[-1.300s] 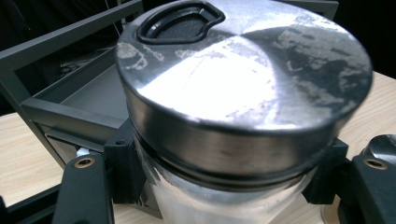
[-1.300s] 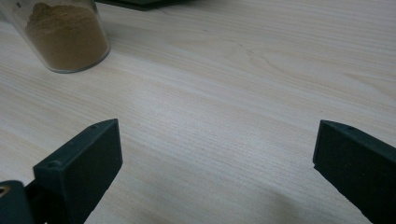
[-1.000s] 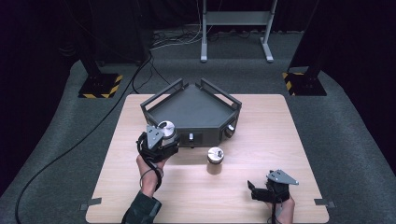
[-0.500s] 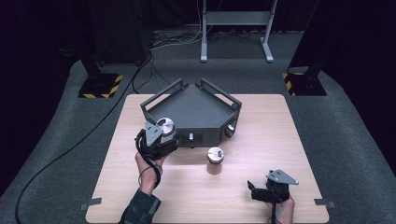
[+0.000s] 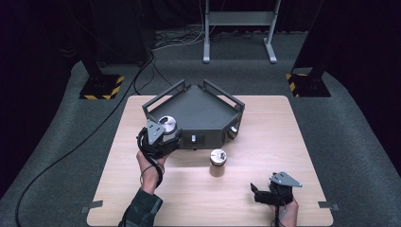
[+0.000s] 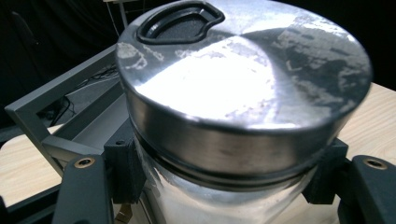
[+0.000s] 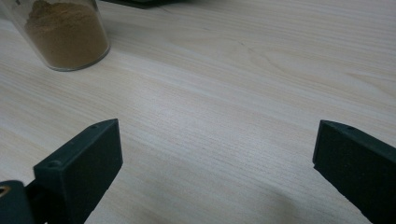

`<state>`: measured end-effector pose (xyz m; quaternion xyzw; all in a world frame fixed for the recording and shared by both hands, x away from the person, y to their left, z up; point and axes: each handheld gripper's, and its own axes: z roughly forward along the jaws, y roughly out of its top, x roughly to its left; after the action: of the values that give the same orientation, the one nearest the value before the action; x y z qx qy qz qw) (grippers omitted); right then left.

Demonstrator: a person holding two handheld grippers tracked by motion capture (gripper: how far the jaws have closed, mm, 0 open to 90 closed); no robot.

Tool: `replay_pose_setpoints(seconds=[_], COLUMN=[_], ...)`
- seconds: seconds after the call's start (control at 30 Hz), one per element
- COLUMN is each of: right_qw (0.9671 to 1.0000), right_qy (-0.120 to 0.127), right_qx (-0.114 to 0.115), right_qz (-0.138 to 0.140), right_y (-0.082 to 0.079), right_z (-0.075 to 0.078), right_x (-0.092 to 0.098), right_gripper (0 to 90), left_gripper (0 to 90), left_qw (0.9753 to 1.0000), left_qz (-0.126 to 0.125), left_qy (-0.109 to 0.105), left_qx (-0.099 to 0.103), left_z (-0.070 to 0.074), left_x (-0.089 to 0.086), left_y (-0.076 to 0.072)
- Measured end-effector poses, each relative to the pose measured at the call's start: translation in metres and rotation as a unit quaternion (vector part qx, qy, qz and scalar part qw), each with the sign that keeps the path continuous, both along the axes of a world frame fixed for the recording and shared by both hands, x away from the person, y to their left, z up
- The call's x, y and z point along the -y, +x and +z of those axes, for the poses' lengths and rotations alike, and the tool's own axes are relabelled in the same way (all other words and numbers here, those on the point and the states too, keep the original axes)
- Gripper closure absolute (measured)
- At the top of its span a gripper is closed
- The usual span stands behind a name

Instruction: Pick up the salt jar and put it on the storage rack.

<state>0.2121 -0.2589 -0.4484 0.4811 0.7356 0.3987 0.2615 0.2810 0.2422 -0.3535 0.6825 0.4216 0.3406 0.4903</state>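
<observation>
A glass jar with a shiny steel lid sits between the jaws of my left gripper, which is shut on it just below the lid. In the high view this jar is held at the front left corner of the dark grey tray. A second steel-lidded jar holding brown powder stands on the table in front of the tray, and its base appears at the top left of the right gripper view. My right gripper rests low near the table's front right edge, open and empty.
The wooden table carries the angular tray with raised rails at its back centre. A round knob shows on the tray's front right face. Dark stands and cables lie on the floor behind.
My left gripper has carried its jar a little farther from me, up toward the tray's front left corner. The right gripper and the powder jar have stayed put.
</observation>
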Motion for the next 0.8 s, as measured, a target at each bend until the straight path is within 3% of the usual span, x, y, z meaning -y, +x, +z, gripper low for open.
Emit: replay_pose_setpoints(seconds=[0.8], right_qw=[1.0000], right_qy=[0.001], right_qx=[-0.001], right_qz=[0.000], right_y=[0.000], right_z=[0.000], right_x=[0.000], right_gripper=[0.6], left_gripper=[31.3], left_qw=[0.9999], left_qz=[0.012], left_qy=[0.008], left_qx=[-0.003], left_z=[0.010], left_x=[0.003], left_y=[0.018])
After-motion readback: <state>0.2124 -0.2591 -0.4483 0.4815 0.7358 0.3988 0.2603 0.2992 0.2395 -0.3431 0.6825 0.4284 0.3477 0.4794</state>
